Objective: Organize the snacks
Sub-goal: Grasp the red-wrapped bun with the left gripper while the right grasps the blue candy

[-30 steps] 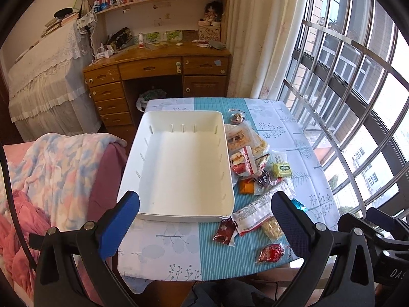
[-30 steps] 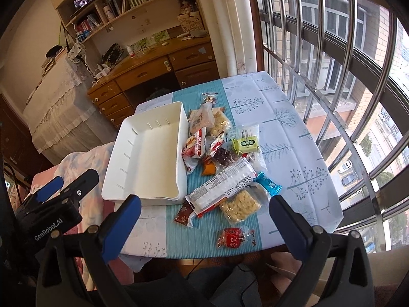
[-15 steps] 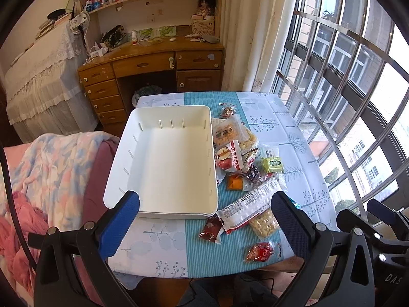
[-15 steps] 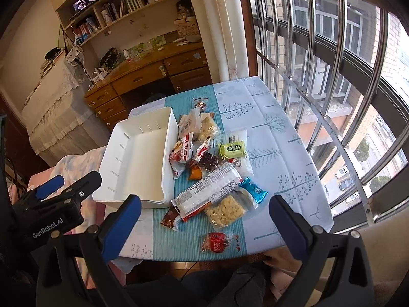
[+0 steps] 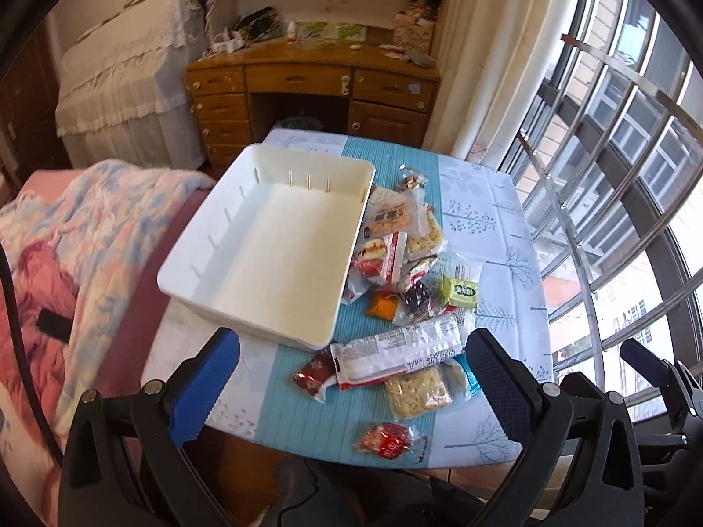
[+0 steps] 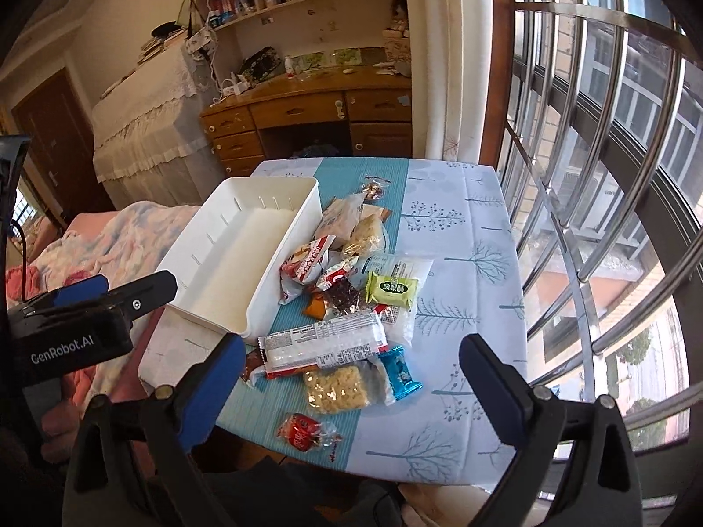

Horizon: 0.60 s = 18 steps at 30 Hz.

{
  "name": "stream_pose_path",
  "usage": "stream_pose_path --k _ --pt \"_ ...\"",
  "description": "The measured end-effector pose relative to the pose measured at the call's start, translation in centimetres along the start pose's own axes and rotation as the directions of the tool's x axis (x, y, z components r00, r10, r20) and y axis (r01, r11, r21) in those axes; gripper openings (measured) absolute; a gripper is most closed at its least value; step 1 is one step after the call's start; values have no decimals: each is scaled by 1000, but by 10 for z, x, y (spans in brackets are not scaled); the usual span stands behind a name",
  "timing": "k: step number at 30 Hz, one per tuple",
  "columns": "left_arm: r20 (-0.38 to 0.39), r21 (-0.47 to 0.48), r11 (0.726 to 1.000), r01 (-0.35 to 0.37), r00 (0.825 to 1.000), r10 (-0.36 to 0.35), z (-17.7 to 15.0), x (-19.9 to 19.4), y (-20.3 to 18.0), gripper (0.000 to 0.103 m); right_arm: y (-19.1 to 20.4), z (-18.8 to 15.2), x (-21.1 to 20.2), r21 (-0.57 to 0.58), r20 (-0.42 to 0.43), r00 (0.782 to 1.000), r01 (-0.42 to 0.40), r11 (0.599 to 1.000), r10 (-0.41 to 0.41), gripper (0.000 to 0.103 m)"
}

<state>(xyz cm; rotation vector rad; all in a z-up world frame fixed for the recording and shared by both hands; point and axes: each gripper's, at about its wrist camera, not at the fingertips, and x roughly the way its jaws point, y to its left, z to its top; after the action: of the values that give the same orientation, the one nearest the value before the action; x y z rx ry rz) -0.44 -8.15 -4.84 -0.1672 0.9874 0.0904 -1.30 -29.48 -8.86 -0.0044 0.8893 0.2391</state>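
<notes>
White bin [image 5: 268,259], nothing inside, long axis running away from camera. Long white wafer pack [image 5: 397,349] lying crosswise. Left gripper [image 5: 351,388], right gripper [image 6: 351,388] spread wide, holding nothing.

1 white bin [image 5: 268,254] sits ahead of the fingers; roughly 12 snack packets [image 6: 334,307] lie right of it.

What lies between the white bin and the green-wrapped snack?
In the right wrist view, between white bin and green-wrapped snack: red-and-white packet, dark packet.
</notes>
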Motion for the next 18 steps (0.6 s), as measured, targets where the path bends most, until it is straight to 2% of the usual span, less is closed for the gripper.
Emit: stream_pose_path --k 3,5,8,11,13,15,18 --pt "-65 -49 998 -41 997 38 -13 14 -8 102 -13 -2 14 -55 -24 999 -35 998 33 95" --pt "-111 -89 995 -44 993 34 -22 25 -8 102 -21 -4 25 -80 -45 998 -52 995 49 95" --pt "-203 -157 985 -71 978 38 -38 49 -4 102 -32 -10 45 -107 -93 993 -82 991 72 94" --pt "-320 -244 963 -111 947 28 -58 76 3 102 -45 -17 68 -105 -162 982 -111 988 93 88" --pt "-374 -296 947 -124 927 4 -69 91 7 102 -51 -23 81 -103 -210 971 -135 986 111 88" --pt "-427 -347 929 -131 904 -32 -81 105 13 102 -56 -28 91 -113 -232 963 -164 980 135 88" --pt "-493 -389 909 -148 867 -70 -94 124 16 102 -58 -37 103 -151 -249 961 -165 975 124 88"
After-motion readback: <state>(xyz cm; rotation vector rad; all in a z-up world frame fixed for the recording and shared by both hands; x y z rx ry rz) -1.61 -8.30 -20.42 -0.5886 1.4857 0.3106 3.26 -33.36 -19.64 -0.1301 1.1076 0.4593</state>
